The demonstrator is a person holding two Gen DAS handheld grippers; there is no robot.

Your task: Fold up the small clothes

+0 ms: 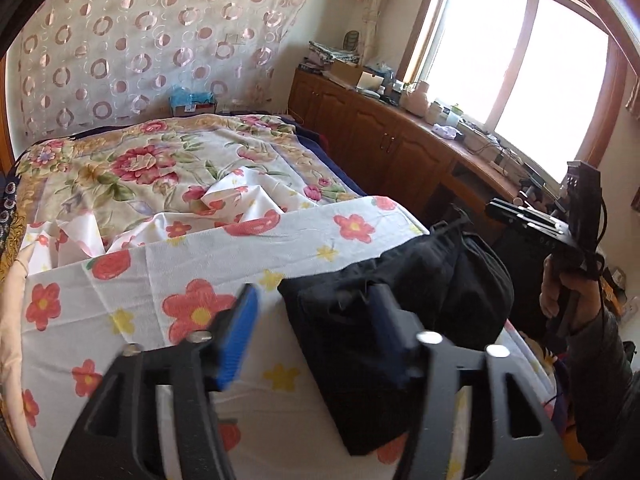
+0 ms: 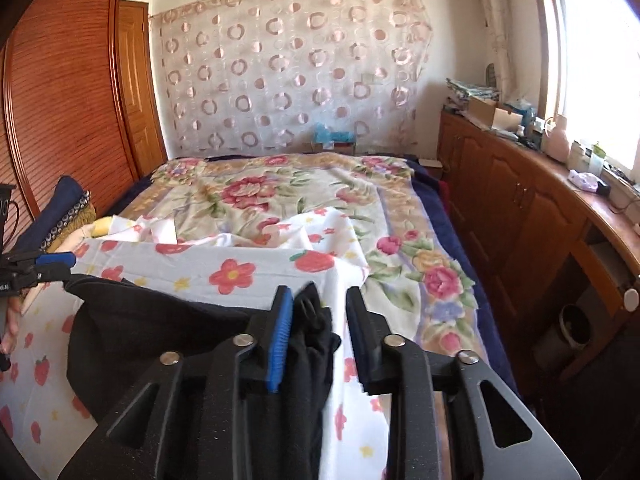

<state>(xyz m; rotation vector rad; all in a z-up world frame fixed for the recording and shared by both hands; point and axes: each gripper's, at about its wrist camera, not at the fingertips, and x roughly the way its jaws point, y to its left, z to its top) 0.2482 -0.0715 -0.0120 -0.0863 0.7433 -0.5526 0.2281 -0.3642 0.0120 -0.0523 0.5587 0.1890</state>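
A small black garment [image 1: 384, 300] lies folded on the white flowered sheet [image 1: 200, 272] at the near end of the bed. My left gripper [image 1: 316, 324] is open just above the garment's left edge, its right finger over the cloth. In the right wrist view the garment [image 2: 160, 340] hangs toward the left, and my right gripper [image 2: 320, 320] is open with the garment's bunched right edge lying loose between its fingers. The right gripper's body, held in a hand, shows at the right of the left wrist view [image 1: 560, 236].
A floral bedspread [image 2: 288, 200] covers the far bed. Wooden cabinets [image 2: 520, 216] with clutter on top run along the right under a window. A wooden wardrobe [image 2: 68, 100] stands left, with folded cloths [image 2: 68, 208] beside it. A circle-patterned curtain [image 2: 296, 64] hangs behind.
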